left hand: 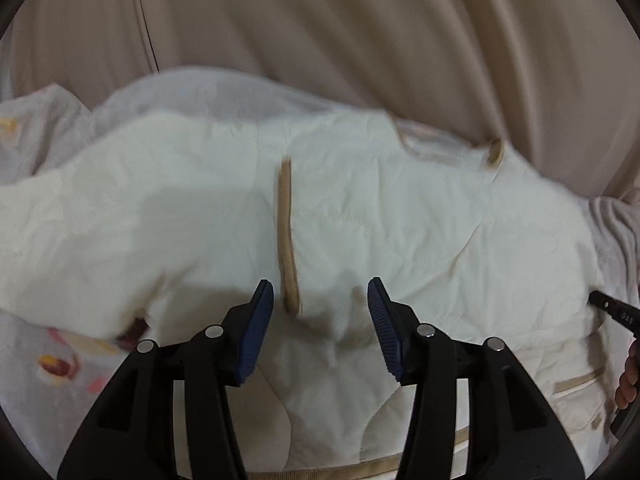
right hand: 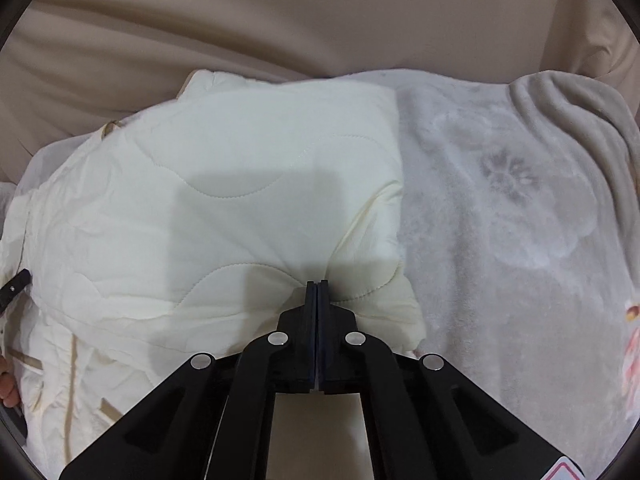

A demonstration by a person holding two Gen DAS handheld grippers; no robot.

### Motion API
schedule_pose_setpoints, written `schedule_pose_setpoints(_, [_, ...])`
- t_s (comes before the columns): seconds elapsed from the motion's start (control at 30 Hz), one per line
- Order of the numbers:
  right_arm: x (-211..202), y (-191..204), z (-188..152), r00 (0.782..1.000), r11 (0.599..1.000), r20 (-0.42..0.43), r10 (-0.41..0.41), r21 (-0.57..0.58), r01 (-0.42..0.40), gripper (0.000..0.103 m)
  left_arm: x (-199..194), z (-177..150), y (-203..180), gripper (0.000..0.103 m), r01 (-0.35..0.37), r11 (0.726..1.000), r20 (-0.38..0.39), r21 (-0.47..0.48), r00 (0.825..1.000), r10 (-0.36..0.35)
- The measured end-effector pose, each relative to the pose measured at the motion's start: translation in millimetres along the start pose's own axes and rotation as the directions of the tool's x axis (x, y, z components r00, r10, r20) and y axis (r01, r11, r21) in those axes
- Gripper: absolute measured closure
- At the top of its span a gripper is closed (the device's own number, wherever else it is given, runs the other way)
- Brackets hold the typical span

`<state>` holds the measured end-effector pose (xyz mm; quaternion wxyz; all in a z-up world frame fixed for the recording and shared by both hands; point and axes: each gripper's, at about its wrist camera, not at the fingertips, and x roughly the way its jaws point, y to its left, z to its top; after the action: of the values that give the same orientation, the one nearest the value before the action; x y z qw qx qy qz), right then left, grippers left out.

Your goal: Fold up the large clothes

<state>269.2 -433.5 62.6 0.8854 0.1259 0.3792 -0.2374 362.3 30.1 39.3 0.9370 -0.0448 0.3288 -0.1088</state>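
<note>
A cream quilted jacket [left hand: 400, 216] with tan trim [left hand: 286, 232] lies spread on a blanket, partly folded over itself. My left gripper [left hand: 320, 308] hovers low over its middle. The jaws stand open and a small hump of fabric rises between the blue pads [left hand: 256, 332] without being pinched. In the right wrist view the jacket [right hand: 224, 184] fills the left half. My right gripper [right hand: 317, 285] is shut on a pucker of the jacket near its right edge, with creases radiating from the tips. Each view shows the other gripper's tip at its edge, with a hand [left hand: 630, 376] behind it.
Under the jacket lies a pale grey fleece blanket [right hand: 500, 208] with flower patterns, spreading to the right and showing at the left [left hand: 40, 360]. Behind it rises beige upholstery or bedding [left hand: 320, 20] in soft folds.
</note>
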Motion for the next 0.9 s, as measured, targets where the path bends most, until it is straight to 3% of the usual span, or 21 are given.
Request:
schedule_pose_setpoints(0.1, [-23,6,15,0.998,1.000,0.060,0.019,-0.008,-0.019,0.103,-20,28,-7,0.054,0.038,0.999,0.079,-0.028,0.996,-0.036])
schedule_pose_setpoints(0.17, [-33,12,30,0.994,0.999,0.101,0.035,-0.008,-0.034,0.100,-21,44,-18,0.044,0.040,0.999,0.101,-0.014,0.994,-0.038])
schedule_pose_setpoints(0.27, [-28,25,54,0.990,0.999,0.131,0.046,0.009,-0.047,0.096,5,57,-36,0.043,0.004,1.000,0.079,0.010,0.997,-0.005])
schedule_pose_setpoints(0.37, [-4,33,70,0.992,0.996,0.105,0.076,0.039,-0.081,0.096,40,53,-38,0.043,-0.025,1.000,0.000,0.008,1.000,0.025])
schedule_pose_setpoints(0.43, [19,33,73,0.996,0.998,0.072,0.045,0.046,-0.048,0.096,63,44,-33,0.043,-0.064,0.998,-0.047,0.007,0.997,0.064])
schedule_pose_setpoints(0.5, [44,21,70,0.999,0.998,0.037,-0.038,0.055,0.036,0.099,80,35,-25,0.040,-0.085,0.996,-0.067,0.016,0.994,0.086])
schedule_pose_setpoints(0.6, [63,-16,56,0.994,0.985,0.022,-0.104,0.142,0.100,0.096,84,32,-18,0.039,-0.055,0.998,-0.063,0.006,0.996,0.056])
schedule_pose_setpoints(0.7, [53,-33,54,0.996,0.980,0.017,-0.091,0.181,0.086,0.096,71,34,-19,0.041,-0.075,0.997,-0.048,0.011,0.996,0.076])
schedule_pose_setpoints(0.73, [42,-34,54,0.996,0.980,0.033,-0.085,0.184,0.078,0.091,61,34,-20,0.041,-0.066,0.998,-0.034,0.013,0.997,0.066])
schedule_pose_setpoints(0.83, [2,-30,43,0.994,0.985,0.097,0.043,0.161,-0.058,0.087,29,30,-21,0.038,-0.019,0.999,-0.013,0.051,1.000,0.019])
schedule_pose_setpoints(0.9, [-14,-22,31,0.991,0.989,0.095,0.097,0.101,-0.106,0.087,17,20,-23,0.035,-0.025,0.996,-0.018,0.084,0.999,0.027])
